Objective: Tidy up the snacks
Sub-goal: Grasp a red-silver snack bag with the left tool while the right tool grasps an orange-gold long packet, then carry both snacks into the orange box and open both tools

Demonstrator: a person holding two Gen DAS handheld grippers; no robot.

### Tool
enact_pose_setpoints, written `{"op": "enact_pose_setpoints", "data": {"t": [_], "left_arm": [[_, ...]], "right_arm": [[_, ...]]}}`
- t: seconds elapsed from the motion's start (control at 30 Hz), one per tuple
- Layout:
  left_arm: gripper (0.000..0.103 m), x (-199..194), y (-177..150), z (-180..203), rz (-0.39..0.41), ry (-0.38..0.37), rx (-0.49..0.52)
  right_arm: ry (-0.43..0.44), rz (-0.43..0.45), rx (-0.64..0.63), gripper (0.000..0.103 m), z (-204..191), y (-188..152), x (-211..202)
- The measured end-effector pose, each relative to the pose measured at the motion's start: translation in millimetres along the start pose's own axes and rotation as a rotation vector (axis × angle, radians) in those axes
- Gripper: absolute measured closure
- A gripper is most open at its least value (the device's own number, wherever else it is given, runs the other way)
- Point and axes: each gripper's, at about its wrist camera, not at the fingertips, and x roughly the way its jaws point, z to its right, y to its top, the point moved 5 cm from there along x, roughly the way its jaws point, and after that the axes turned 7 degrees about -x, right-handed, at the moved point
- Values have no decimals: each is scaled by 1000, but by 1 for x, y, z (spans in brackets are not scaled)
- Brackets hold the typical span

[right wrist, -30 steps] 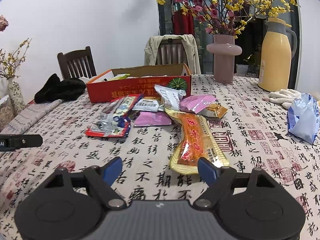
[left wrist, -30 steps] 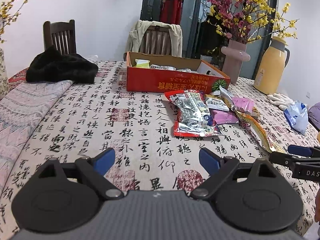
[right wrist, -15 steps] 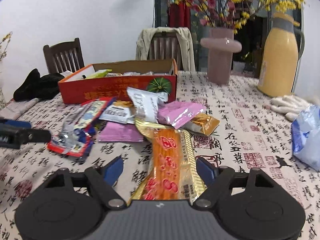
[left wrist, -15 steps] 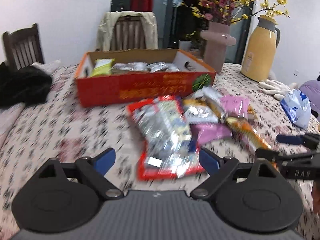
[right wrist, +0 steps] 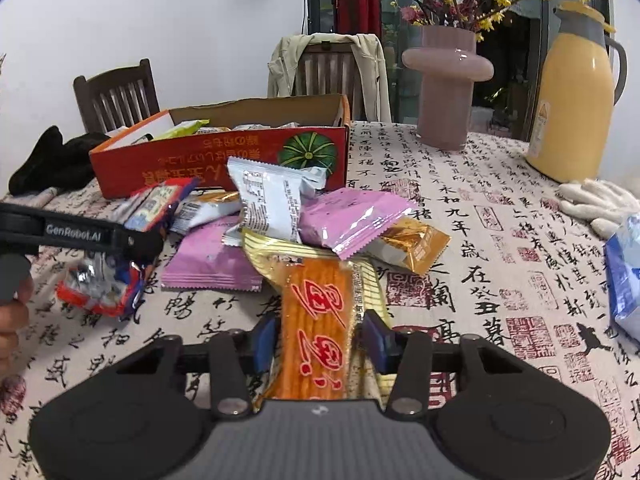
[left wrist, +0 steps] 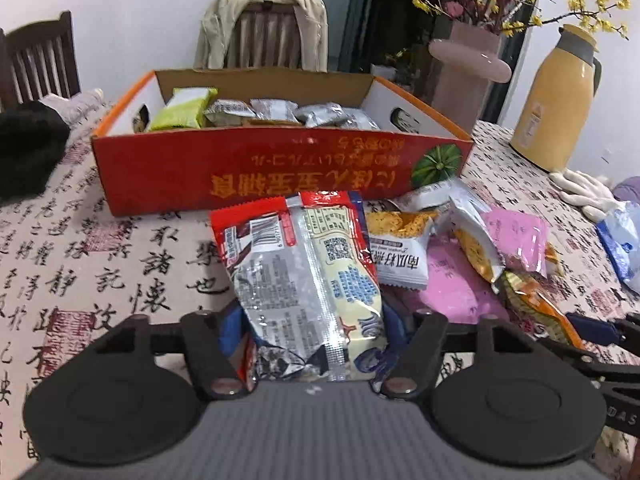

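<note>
A red and silver snack packet [left wrist: 304,272] lies on the calligraphy tablecloth in front of the red cardboard box [left wrist: 280,172], which holds several packets. My left gripper [left wrist: 313,330] has its jaws closing on this packet's near end, and the foil is crumpled between the pads. In the right wrist view a long orange and gold packet [right wrist: 316,304] runs between the jaws of my right gripper [right wrist: 320,338], which are closing with the blue pads against its sides. A white packet [right wrist: 272,204] and pink packets [right wrist: 352,216] lie on its far end.
A pink vase [right wrist: 446,88] with flowers, a yellow thermos [right wrist: 572,108], white gloves [right wrist: 596,200] and a blue bag [right wrist: 624,272] stand to the right. Black cloth [right wrist: 52,160] lies at the left. Two chairs stand behind the table. A person's hand [right wrist: 12,308] holds the left gripper.
Both grippers moved forward and down over the snack pile. Their wide jaws have closed in, the left around the red and silver packet, the right around the orange and gold one.
</note>
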Motion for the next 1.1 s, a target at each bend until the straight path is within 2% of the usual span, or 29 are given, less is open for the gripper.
{"op": "enact_pose_setpoints", "data": {"t": [0.03, 0.13, 0.33, 0.5, 0.67, 0.97, 1.1], "left_arm": [[43, -1, 0, 0, 2, -1, 0], [43, -15, -6, -1, 4, -7, -2], [43, -72, -26, -8, 59, -31, -15], [43, -116, -50, -19, 92, -30, -62], [43, -147, -61, -26, 132, -20, -67], [43, -157, -56, -28, 163, -25, -64], [43, -148, -27, -24, 186, -16, -13]], "right_arm": [[4, 2, -5, 71, -1, 0, -2], [-5, 4, -19, 74, -4, -2, -10], [39, 21, 5, 75, -14, -14, -43], [109, 65, 36, 77, -30, -20, -76], [119, 105, 13, 77, -46, -17, -99], [132, 134, 23, 76, -53, -9, -110], [144, 148, 4, 76, -49, 8, -105]]}}
